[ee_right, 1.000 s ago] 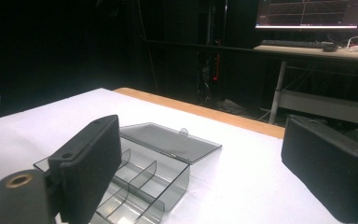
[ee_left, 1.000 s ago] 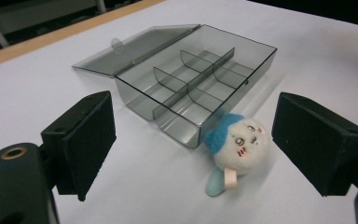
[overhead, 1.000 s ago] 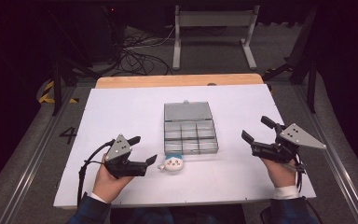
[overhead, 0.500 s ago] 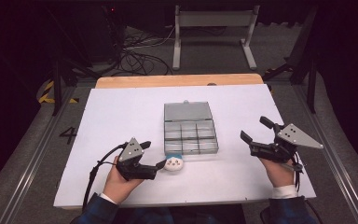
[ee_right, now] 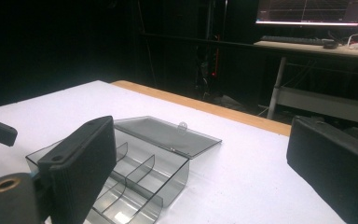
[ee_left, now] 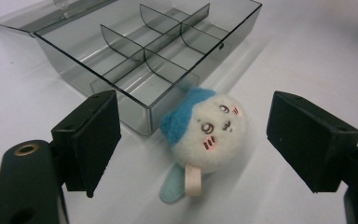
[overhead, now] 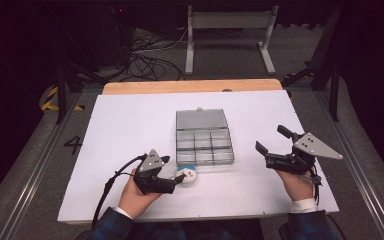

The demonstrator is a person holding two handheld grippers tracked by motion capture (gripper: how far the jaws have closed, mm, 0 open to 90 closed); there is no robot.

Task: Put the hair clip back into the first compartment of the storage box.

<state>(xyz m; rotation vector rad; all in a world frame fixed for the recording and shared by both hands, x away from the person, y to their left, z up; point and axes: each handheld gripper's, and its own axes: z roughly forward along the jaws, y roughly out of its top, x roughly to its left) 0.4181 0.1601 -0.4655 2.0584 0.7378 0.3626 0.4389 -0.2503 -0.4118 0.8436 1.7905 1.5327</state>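
My left tongs (ee_left: pixel 193 140) straddle the plush toy (ee_left: pixel 205 133) on the white counter (overhead: pixel 130 125), jaws just closing, pads not yet touching it. The toy lies against the open compartment box (overhead: pixel 204 145). My right tongs (overhead: pixel 274 144) hover gaping, empty.

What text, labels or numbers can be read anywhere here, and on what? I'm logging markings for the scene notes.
"4": dark numeral on the grey floor left of the white table.
Monitor in the right gripper view: lines on the screen, too small and blurred to read.
Plush toy: only a stitched face, no lettering.
Grey compartment box: no readable label.
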